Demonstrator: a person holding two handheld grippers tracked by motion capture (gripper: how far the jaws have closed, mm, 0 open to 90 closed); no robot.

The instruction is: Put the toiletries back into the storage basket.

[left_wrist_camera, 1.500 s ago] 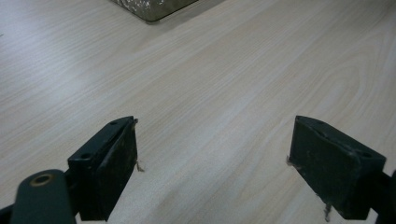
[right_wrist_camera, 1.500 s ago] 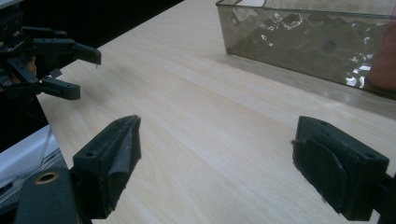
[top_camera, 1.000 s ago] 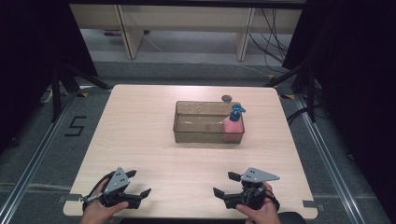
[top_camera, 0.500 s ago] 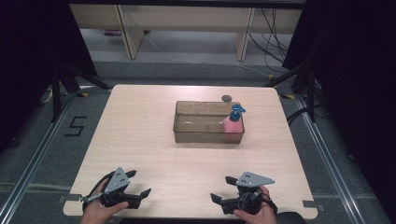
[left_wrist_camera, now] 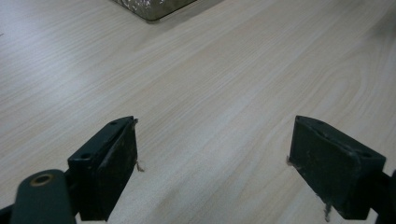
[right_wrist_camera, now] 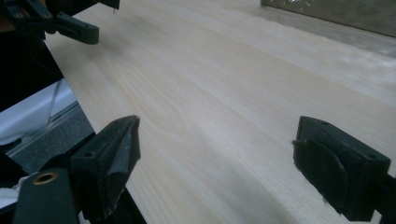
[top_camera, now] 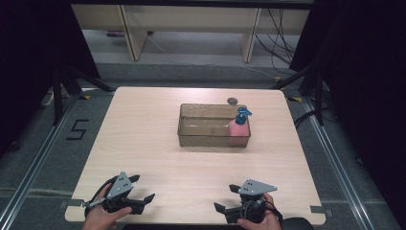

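Resting at the table's (top_camera: 143,139) near edge, both grippers are gaping empty: left gripper (top_camera: 142,188), right gripper (top_camera: 226,198); the high view is showing the pink bottle (top_camera: 238,130) standing in the bin (top_camera: 201,136).

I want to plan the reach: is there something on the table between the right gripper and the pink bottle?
Only the near wall of the clear bin; the pink bottle stands inside. Bare table before the right gripper.

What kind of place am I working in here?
Probably a lab recording station: a bare wooden table ringed by black curtains, loose cables on the floor, and a tape-marked "5" beside it.
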